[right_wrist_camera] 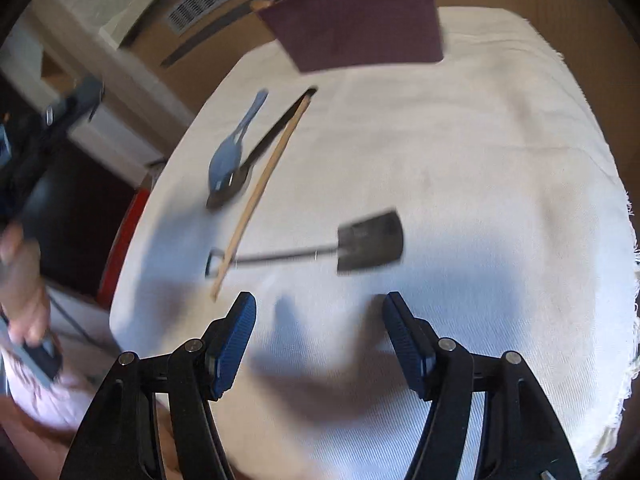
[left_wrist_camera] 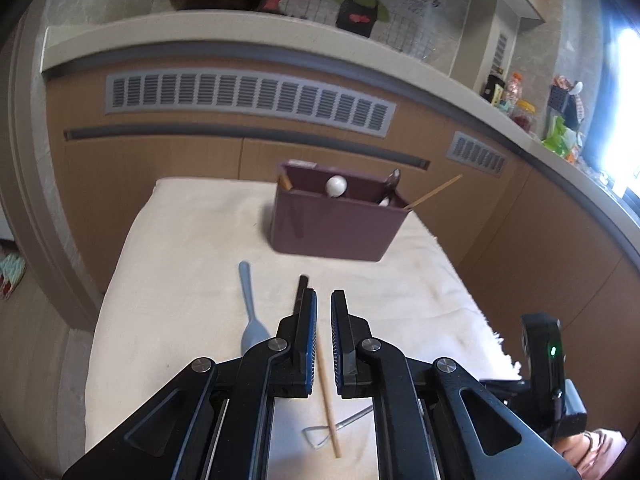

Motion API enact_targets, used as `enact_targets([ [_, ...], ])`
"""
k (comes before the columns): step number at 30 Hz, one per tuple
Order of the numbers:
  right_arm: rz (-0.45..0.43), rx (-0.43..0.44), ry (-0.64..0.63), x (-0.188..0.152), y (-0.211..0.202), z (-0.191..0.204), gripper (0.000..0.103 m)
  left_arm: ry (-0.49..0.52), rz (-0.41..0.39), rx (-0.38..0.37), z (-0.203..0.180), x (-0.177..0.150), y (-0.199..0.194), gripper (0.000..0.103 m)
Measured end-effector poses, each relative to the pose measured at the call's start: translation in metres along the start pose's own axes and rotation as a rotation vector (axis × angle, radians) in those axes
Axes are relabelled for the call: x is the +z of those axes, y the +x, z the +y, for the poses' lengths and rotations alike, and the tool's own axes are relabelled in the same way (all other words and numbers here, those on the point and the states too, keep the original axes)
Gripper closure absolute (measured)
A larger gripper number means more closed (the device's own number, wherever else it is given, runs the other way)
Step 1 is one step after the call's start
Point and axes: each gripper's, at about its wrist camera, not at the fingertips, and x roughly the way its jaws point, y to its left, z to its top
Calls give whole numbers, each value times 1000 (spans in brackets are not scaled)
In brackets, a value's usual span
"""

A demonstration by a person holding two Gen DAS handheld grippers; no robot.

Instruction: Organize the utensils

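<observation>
A purple utensil box (left_wrist_camera: 336, 220) stands at the far side of a white cloth (left_wrist_camera: 180, 280); a white round-ended utensil (left_wrist_camera: 335, 186) and a wooden chopstick (left_wrist_camera: 434, 191) stick out of it. A blue spoon (left_wrist_camera: 249, 312), a black utensil (left_wrist_camera: 300, 292) and a wooden chopstick (left_wrist_camera: 328, 396) lie on the cloth. My left gripper (left_wrist_camera: 323, 304) hovers over the chopstick, jaws narrowly apart, holding nothing. In the right wrist view the box (right_wrist_camera: 360, 20), blue spoon (right_wrist_camera: 232, 152), black utensil (right_wrist_camera: 264, 148), chopstick (right_wrist_camera: 260, 196) and a small shovel-shaped metal utensil (right_wrist_camera: 360, 246) show. My right gripper (right_wrist_camera: 320, 312) is open and empty, short of the shovel.
Brown cabinets with grey vents (left_wrist_camera: 248, 100) stand behind the cloth under a pale counter (left_wrist_camera: 240, 36). Jars and bags (left_wrist_camera: 532, 112) sit on the counter at right. The cloth's fringed edge (right_wrist_camera: 628, 240) runs along the right. A hand (right_wrist_camera: 24, 280) shows at far left.
</observation>
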Motion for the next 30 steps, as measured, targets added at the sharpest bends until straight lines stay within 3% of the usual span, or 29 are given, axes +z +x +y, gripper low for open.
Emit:
enact_targets([
  [3, -44, -60, 28, 15, 11, 7, 38, -34, 42, 24, 17, -8, 13, 95],
  [7, -65, -180, -99, 27, 28, 28, 37, -67, 91, 50, 35, -14, 31, 95],
  [9, -62, -215, -168, 27, 35, 38, 27, -88, 113, 60, 43, -17, 39, 92],
  [11, -49, -225, -233, 26, 41, 44, 17, -94, 132, 66, 46, -19, 45, 84],
  [15, -51, -272, -317, 18, 43, 47, 12, -98, 162, 67, 49, -26, 55, 76],
  [20, -66, -201, -265, 21, 38, 35, 0, -102, 184, 62, 51, -27, 64, 65],
  [23, -42, -237, -235, 26, 41, 39, 0, -112, 183, 60, 53, -27, 66, 53],
  [27, -11, -257, -176, 37, 45, 40, 0, -120, 180, 61, 54, -27, 65, 49],
  [30, 38, -314, -276, 34, 53, 49, 1, -131, 179, 65, 55, -26, 64, 43],
])
